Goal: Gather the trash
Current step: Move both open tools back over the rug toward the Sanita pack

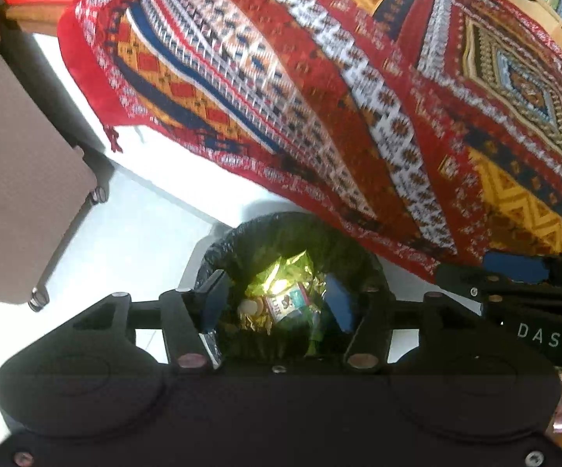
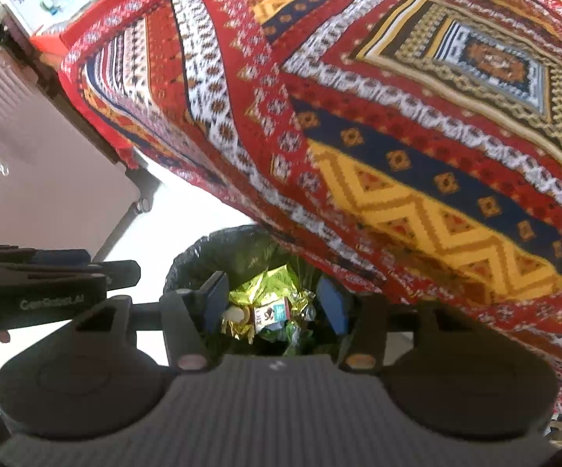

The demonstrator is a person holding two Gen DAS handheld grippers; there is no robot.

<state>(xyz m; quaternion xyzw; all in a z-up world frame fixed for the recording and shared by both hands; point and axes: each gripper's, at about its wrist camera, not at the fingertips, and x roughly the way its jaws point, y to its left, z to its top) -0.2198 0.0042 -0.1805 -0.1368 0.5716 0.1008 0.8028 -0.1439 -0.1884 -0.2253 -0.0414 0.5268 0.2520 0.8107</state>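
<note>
Low in both frames, left gripper [image 1: 277, 303] and right gripper [image 2: 277, 301] gape empty over the bin [image 1: 242, 233]; crowding could snag its liner.

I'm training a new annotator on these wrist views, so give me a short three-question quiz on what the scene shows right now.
1. True or false: the black-bag-lined trash bin is empty.
2. What stands between the jaws of the left gripper? A) a crumpled wrapper held tight B) nothing held C) a book
3. Fill in: the bin stands on the pale floor beside a bed covered in a red patterned ____.

Key: 1. False: shiny gold-green foil wrappers and a small printed carton lie inside. 2. B; the right gripper is open too. 3. blanket.
</note>
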